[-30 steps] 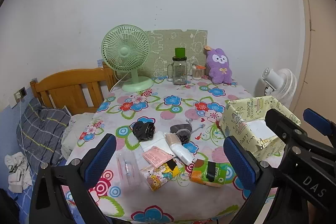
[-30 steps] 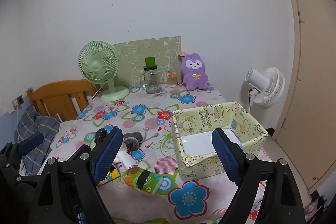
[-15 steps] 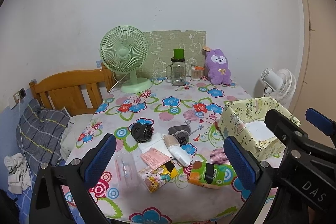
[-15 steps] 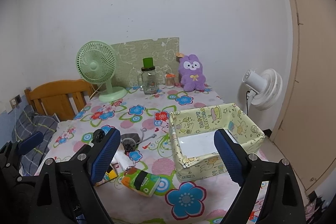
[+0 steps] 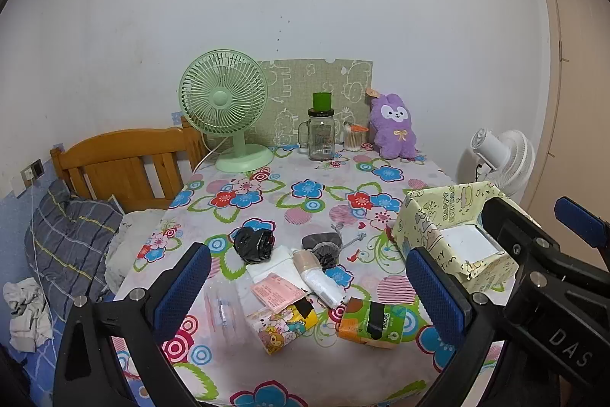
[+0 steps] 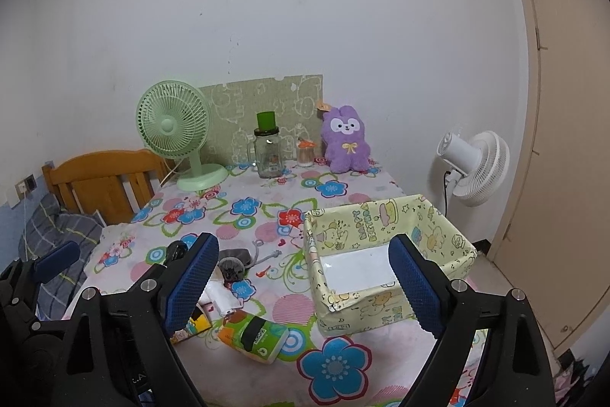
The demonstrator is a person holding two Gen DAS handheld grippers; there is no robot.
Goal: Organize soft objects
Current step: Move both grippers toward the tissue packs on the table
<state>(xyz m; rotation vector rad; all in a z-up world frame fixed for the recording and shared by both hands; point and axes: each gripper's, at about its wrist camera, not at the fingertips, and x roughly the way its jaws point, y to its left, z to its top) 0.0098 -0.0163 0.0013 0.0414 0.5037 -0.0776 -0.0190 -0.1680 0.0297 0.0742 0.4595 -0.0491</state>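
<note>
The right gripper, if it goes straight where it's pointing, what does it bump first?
Probably the yellow box: the right gripper is open, pointing gently down at its near left corner. Depth is unclear.

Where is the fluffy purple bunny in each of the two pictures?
Left wrist view: the purple bunny sits at the table's far edge against the wall, right of centre in the picture.
Right wrist view: the purple bunny sits at the same far edge, just right of centre.
Shared landmark: the glass jar with the green lid stands to its left in both.
</note>
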